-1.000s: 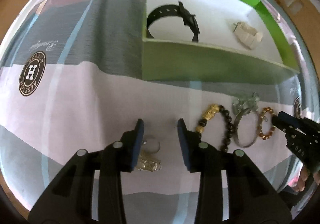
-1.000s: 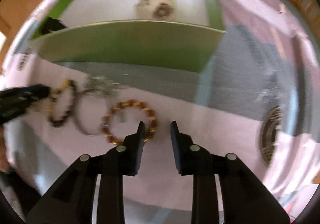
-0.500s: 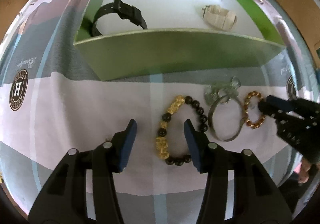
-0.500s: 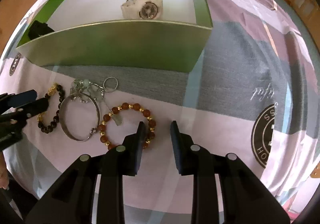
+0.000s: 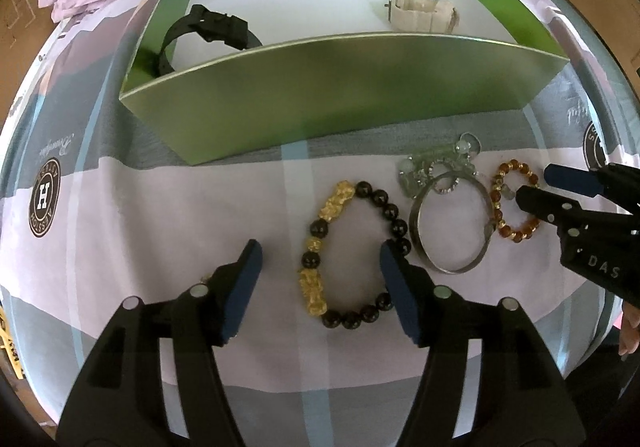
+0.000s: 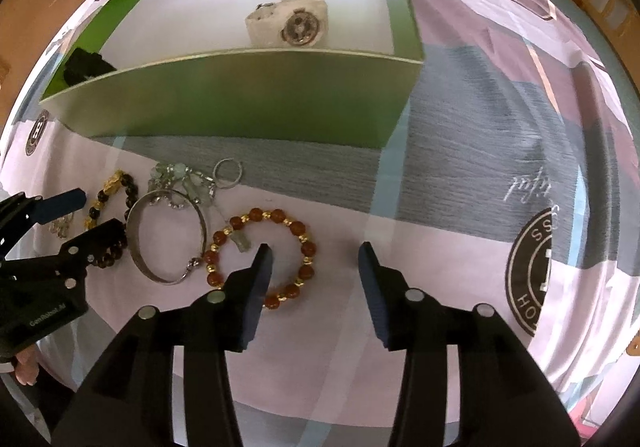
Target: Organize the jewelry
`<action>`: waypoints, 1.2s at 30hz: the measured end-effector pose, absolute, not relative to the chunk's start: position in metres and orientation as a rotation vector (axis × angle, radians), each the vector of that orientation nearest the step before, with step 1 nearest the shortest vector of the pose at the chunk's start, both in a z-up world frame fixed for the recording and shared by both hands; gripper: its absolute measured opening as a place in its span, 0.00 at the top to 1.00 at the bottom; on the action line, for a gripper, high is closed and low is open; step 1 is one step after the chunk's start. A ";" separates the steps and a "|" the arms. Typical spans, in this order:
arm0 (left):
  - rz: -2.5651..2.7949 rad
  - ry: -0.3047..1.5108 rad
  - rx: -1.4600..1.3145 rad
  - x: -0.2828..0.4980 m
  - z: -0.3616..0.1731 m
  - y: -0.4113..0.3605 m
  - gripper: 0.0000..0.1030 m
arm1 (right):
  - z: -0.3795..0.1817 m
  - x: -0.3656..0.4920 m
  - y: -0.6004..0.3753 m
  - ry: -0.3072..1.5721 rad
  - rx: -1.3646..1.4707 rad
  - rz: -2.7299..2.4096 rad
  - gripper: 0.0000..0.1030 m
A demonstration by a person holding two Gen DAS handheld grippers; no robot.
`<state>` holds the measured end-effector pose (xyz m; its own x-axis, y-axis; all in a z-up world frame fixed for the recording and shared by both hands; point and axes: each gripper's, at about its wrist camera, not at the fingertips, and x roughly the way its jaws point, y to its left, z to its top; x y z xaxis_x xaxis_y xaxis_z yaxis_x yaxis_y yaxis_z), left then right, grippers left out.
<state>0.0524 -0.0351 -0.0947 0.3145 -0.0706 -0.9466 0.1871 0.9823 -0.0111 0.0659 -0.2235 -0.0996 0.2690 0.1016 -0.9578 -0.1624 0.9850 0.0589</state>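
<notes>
The left gripper [image 5: 320,259] is opening its jaws over the black and gold bead bracelet [image 5: 352,255], which is lying flat on the bedsheet [image 5: 160,207] between the fingers, not gripped. The right gripper [image 6: 316,259] is also opening, holding nothing, with the amber bead bracelet [image 6: 260,251] lying partly under its left finger. A silver bangle [image 5: 452,223] is lying between the two bracelets, in front of the green box [image 5: 340,95] holding a black watch [image 5: 208,31] and a white watch [image 5: 424,11].

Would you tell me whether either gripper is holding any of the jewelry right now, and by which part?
Neither holds anything. The left gripper is opening around the black and gold bracelet; the right gripper is opening beside the amber bracelet, not gripping it.
</notes>
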 end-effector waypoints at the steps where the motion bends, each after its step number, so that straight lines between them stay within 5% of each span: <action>1: -0.171 1.240 0.108 0.052 -0.094 -0.035 0.40 | -0.101 0.065 -0.221 1.289 -0.065 0.173 0.56; 5: -0.172 1.239 0.115 0.052 -0.095 -0.035 0.45 | -0.100 0.065 -0.219 1.286 -0.077 0.169 0.56; 8: -0.168 1.234 0.117 0.053 -0.094 -0.036 0.63 | -0.099 0.064 -0.219 1.285 -0.072 0.169 0.57; 10: -0.176 1.238 0.094 0.053 -0.092 -0.033 0.84 | -0.098 0.063 -0.219 1.281 -0.075 0.171 0.72; 12: -0.169 1.239 0.074 0.055 -0.090 -0.028 0.91 | -0.097 0.064 -0.218 1.278 -0.070 0.179 0.90; 34: -0.231 1.114 0.001 0.044 -0.039 -0.020 0.91 | -0.043 0.047 -0.226 1.143 0.018 0.236 0.93; 36: -0.207 1.127 -0.002 0.046 -0.043 -0.017 0.83 | -0.053 0.051 -0.227 1.189 0.013 0.222 0.82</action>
